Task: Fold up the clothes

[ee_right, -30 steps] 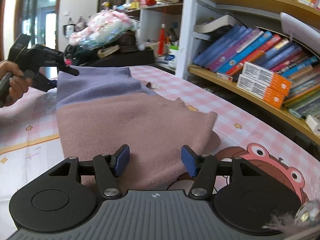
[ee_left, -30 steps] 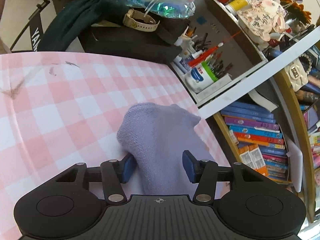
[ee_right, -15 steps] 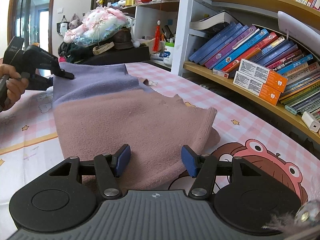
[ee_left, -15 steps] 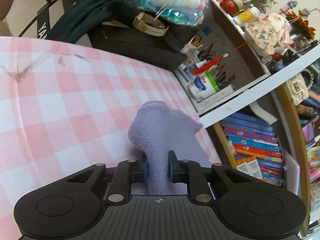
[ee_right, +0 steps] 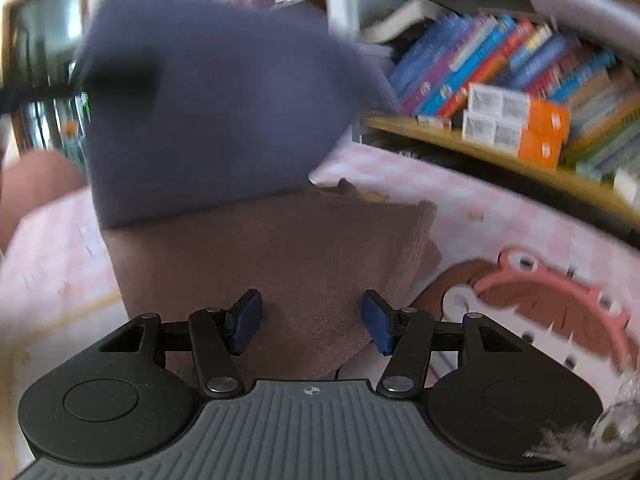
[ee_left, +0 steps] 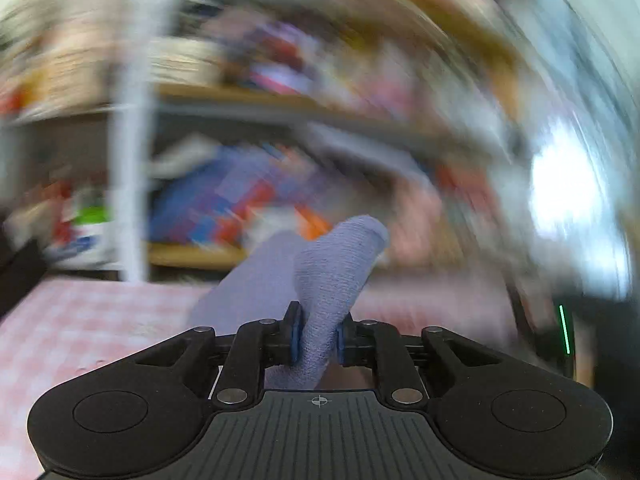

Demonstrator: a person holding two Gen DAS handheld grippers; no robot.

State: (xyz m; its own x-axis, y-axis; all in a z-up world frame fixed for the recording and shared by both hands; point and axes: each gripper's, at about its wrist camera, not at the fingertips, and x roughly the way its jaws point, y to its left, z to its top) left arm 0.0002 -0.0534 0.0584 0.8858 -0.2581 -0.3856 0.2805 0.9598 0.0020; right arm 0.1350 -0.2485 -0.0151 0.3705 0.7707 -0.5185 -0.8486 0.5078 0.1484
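Pink-checked bench (ee_right: 500, 208) nearest, bookshelves (ee_right: 520, 80) behind; near edge: right hand-held gripper (ee_right: 312, 320) released, jaws spread over the brown half of the sweater (ee_right: 280, 260), lying flat on the bench, probably ready to pin it; farther back: lavender half (ee_right: 208, 100) lifted well clear, arching toward the near edge, likely mid-fold; left hand-held gripper (ee_left: 316, 338) clenched on a lavender bunch (ee_left: 332, 276), raised above the bench, level with the shelves; surroundings blurred.
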